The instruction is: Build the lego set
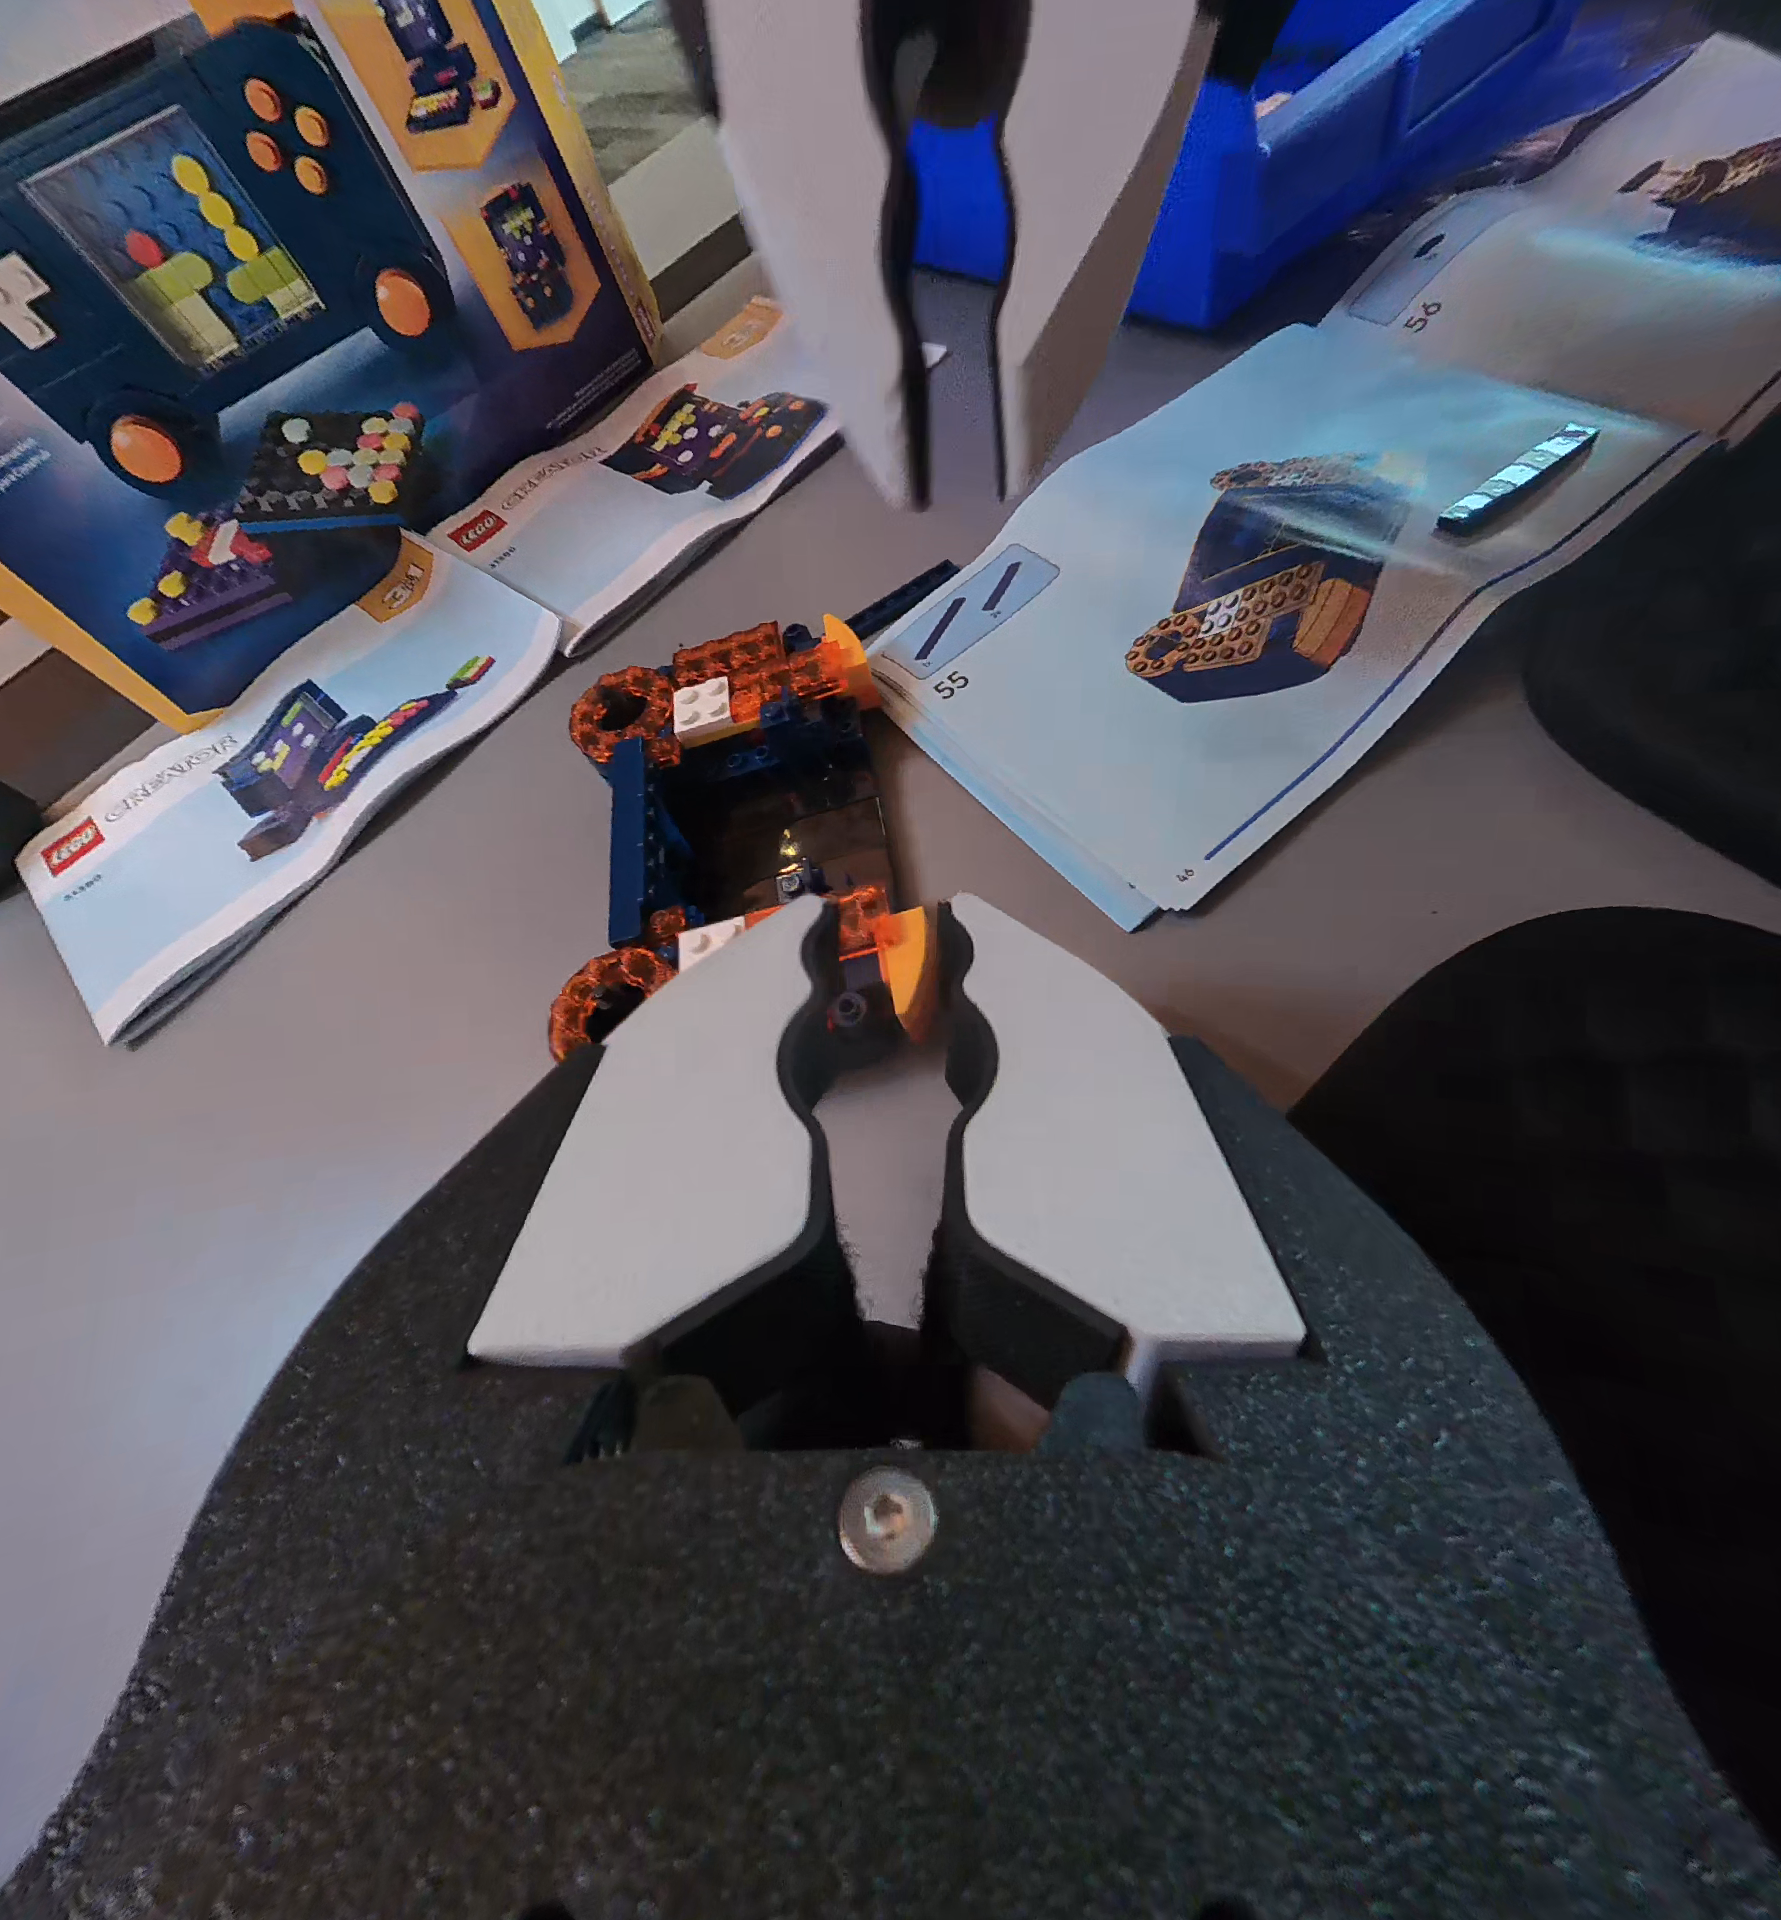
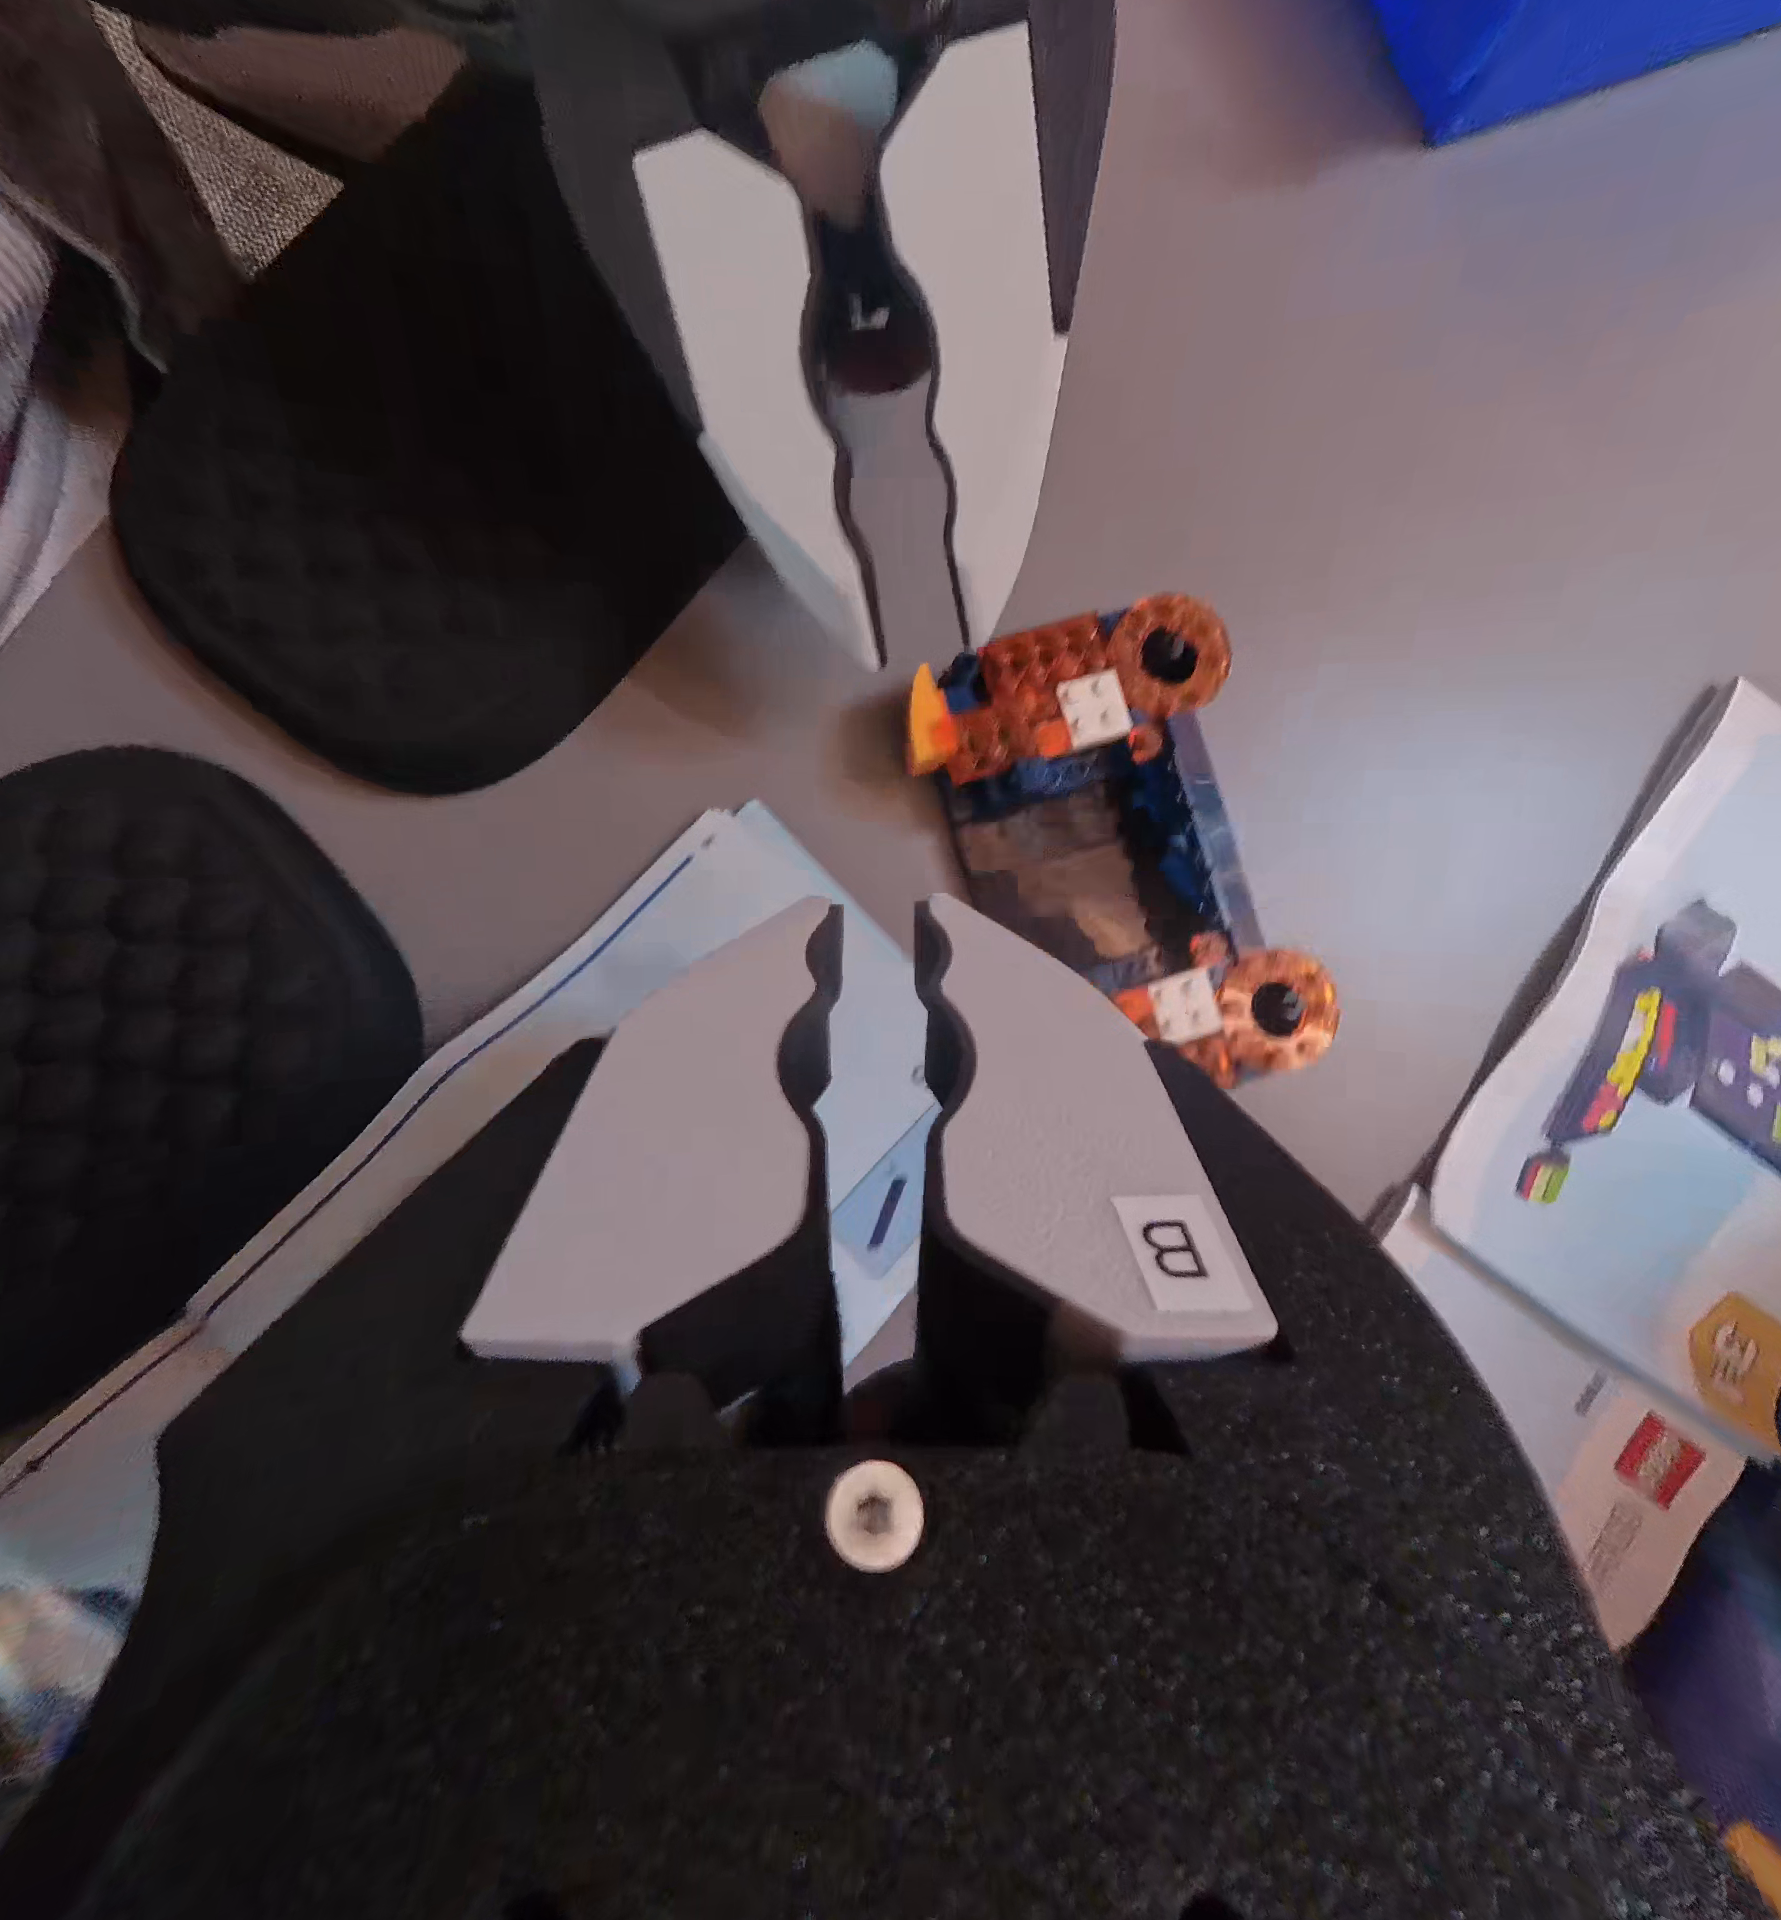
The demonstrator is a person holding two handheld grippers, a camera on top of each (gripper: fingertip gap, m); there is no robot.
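Over the grey table (image 1: pixel 398 1143), the left wrist view has the left gripper (image 1: pixel 886 914) low above the near end of the brick model (image 1: pixel 751 810). Its jaws stand narrowly apart, with the model's orange wedge (image 1: pixel 912 966) showing between the fingertips; I cannot see a pad pressing on it. An open booklet (image 1: pixel 1281 675) lies just right of the model, a dark bar (image 1: pixel 1520 478) resting on its page. Two closed booklets (image 1: pixel 273 831) and a box (image 1: pixel 190 312) are to the left, and a blue bin (image 1: pixel 1333 156) sits behind. The right gripper (image 1: pixel 953 488) hangs blurred beyond the model.

From the right wrist view, the right gripper hovers over the open booklet's corner, jaws slightly parted and bare. The model lies on the table just beside it, with the left gripper's tips at the wedge end, not clamped on it.
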